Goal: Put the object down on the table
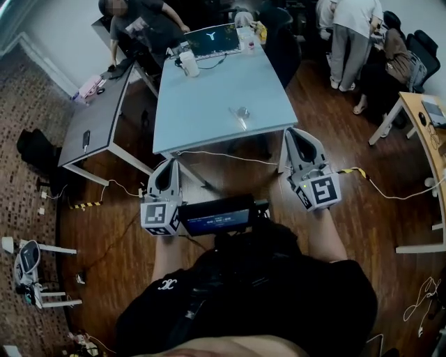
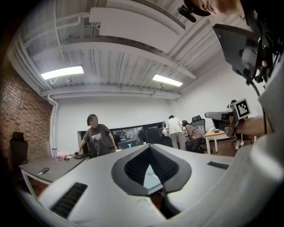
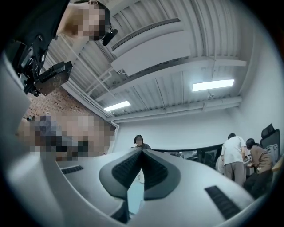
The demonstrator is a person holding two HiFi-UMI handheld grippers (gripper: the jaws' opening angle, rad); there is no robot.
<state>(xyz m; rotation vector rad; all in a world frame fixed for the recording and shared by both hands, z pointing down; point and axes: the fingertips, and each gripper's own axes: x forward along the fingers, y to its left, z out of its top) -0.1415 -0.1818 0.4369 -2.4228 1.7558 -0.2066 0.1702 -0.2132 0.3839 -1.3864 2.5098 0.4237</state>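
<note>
The dark wooden plank floor filled most of the head view. On it stood a pale blue rectangular table, and just beside the table's left side there was a grey rectangular desk. At the far end a person in a dark shirt leaned over the grey desk. At the upper right another person in a light top stood near a light wooden desk.

In front of the table's near edge, above the floor, the person held both tools. The left gripper had its two jaws pressed together at the tips, and its own view showed nothing between them. The right gripper also had its jaws closed on each other, with nothing pinched.

On the far part of the blue table lay an open black laptop, and near it stood a white cup. The small silvery object lay on the tabletop near the front edge, apart from both grippers and between them in the view.
</note>
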